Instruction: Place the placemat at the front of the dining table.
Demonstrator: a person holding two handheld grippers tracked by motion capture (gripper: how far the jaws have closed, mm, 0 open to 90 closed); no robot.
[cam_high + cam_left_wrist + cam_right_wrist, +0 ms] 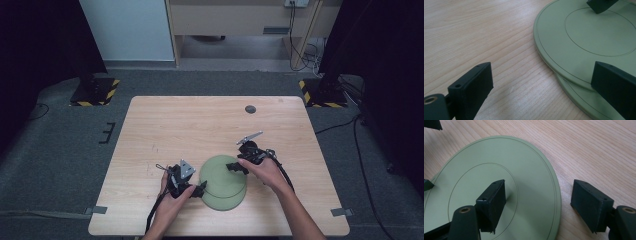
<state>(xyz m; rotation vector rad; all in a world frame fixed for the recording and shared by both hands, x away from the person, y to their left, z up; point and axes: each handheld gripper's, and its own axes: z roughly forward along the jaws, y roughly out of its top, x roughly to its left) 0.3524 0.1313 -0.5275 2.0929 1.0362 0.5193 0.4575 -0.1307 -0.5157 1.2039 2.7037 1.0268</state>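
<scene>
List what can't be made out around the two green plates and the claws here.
- Lower plate: mostly covered by the upper plate in the left gripper view; only a crescent shows.
- Left claw: its tips too small in the high view to tell whether they touch a rim.
- Right claw: straddles the upper plate's edge in its own view; contact unclear.
- Dark disc on the table: too small to identify.

A light wooden table (210, 125) stands on grey carpet (60, 150), dark curtains (40, 40) flanking a pale wall panel (127, 27).
</scene>
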